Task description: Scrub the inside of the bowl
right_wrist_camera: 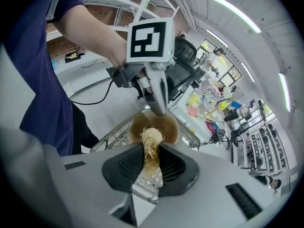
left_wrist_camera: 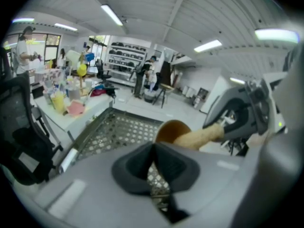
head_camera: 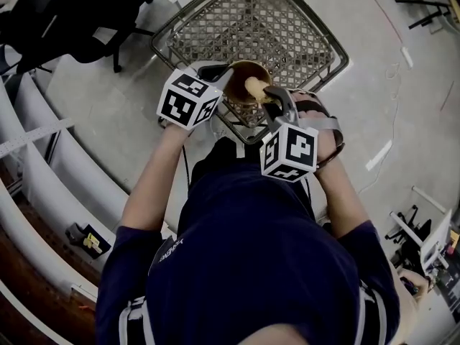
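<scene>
Both clamped: right hand-held gripper on tan fibrous scrubber pointing lengthwise into brown round bowl just ahead, left hand-held gripper on its rim.

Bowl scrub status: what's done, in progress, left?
Done: left gripper is shut on the bowl at its rim, holding it over the mesh basket; right gripper is shut on the fibrous scrubber. In hand: the scrubber's tip is in the bowl's opening. Left: the scrubbing itself; these views can't show how much of the inside is scrubbed.
</scene>
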A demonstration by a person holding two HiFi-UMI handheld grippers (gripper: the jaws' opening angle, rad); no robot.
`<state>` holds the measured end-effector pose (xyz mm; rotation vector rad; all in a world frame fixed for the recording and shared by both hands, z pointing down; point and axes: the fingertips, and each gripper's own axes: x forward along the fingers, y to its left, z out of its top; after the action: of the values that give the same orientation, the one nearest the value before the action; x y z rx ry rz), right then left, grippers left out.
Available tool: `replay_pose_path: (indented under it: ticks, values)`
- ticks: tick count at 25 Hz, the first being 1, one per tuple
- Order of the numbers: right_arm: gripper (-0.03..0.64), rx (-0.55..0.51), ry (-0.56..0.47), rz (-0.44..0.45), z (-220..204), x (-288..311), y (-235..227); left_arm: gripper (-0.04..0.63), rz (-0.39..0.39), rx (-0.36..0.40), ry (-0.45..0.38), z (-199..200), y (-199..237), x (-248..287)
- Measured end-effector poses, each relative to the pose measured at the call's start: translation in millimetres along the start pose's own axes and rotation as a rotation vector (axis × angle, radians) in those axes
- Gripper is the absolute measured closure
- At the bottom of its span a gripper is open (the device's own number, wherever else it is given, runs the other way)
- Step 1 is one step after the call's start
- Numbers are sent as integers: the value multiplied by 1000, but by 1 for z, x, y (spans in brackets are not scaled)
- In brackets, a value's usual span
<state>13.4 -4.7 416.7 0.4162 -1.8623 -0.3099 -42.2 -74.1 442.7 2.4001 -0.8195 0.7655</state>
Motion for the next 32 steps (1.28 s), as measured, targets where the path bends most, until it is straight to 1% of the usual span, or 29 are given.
replay_pose_path:
  ticks: [6,10,13,20,27,29,32]
  values:
    - [546,88,-72,-93,-2,-30,-33,583,6,-7,15,-8,1,0]
    - [546,144,-109,-112,-7,-37,-41,583,9,2,22,-8,2,-2]
    - [546,152,-109,-112,-11,-34,-43,583,-7,37,26,-4,-5,0]
    - [546,117,-123,-97,-4,-30,-48,583,-18,150,65,-1,-25,8]
    - [546,56,-163,-67,18,-26,-43,583,-21,242,79,4,-40,15]
    - [546,35,-179,-58,27,-26,-39,583,-23,257,70,7,-43,17]
    - [546,12,-176,-64,30,-25,-37,583,-11,247,64,9,-42,17]
